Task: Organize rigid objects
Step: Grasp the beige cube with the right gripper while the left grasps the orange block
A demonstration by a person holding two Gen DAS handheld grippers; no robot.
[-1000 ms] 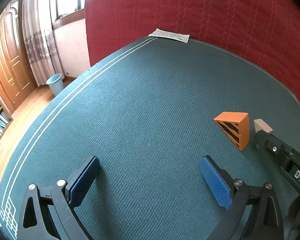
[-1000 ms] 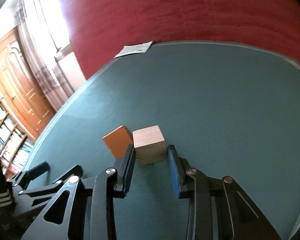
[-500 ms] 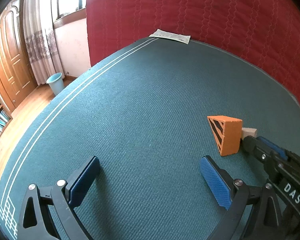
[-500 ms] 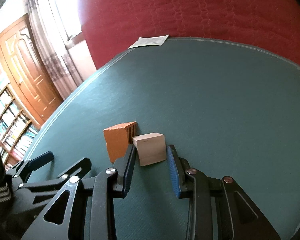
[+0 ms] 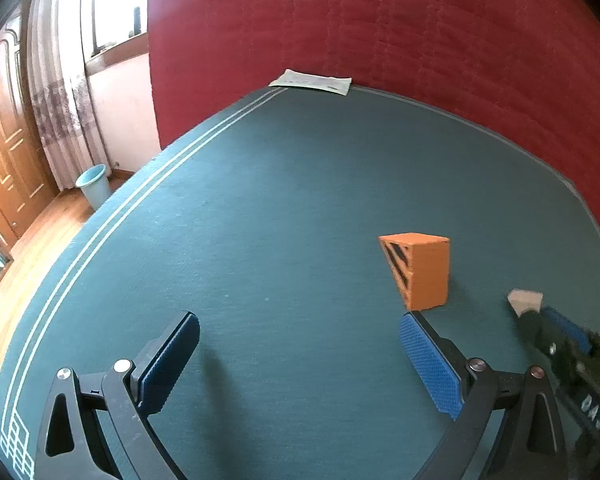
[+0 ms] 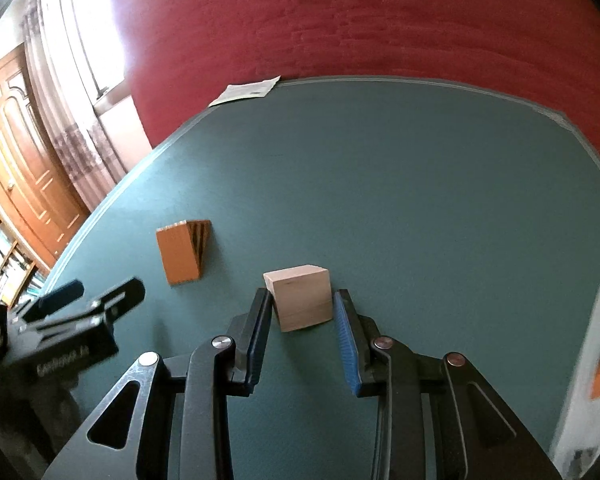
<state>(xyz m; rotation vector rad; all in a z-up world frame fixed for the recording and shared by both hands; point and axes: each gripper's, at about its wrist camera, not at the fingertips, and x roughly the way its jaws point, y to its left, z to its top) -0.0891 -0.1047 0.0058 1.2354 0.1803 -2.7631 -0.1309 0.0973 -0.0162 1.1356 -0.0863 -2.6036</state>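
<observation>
An orange wedge block (image 5: 422, 270) with black stripes on its side stands on the green table cloth (image 5: 280, 208), just beyond the right finger of my left gripper (image 5: 300, 334), which is open and empty. It also shows in the right wrist view (image 6: 182, 250). My right gripper (image 6: 302, 300) is shut on a pale wooden cube (image 6: 302, 300), held between its blue pads and clear of the wedge. In the left wrist view the cube (image 5: 525, 301) and right gripper are blurred at the right edge.
A sheet of paper (image 5: 312, 80) lies at the table's far edge against the red quilted backdrop (image 5: 380, 20). A light blue bin (image 5: 94, 184) stands on the wooden floor to the left. A white object with an orange part (image 6: 596, 364) is blurred at the right edge.
My right gripper has carried the wooden cube to the right, away from the orange wedge. The wedge has turned and now stands apart. My left gripper has stayed open.
</observation>
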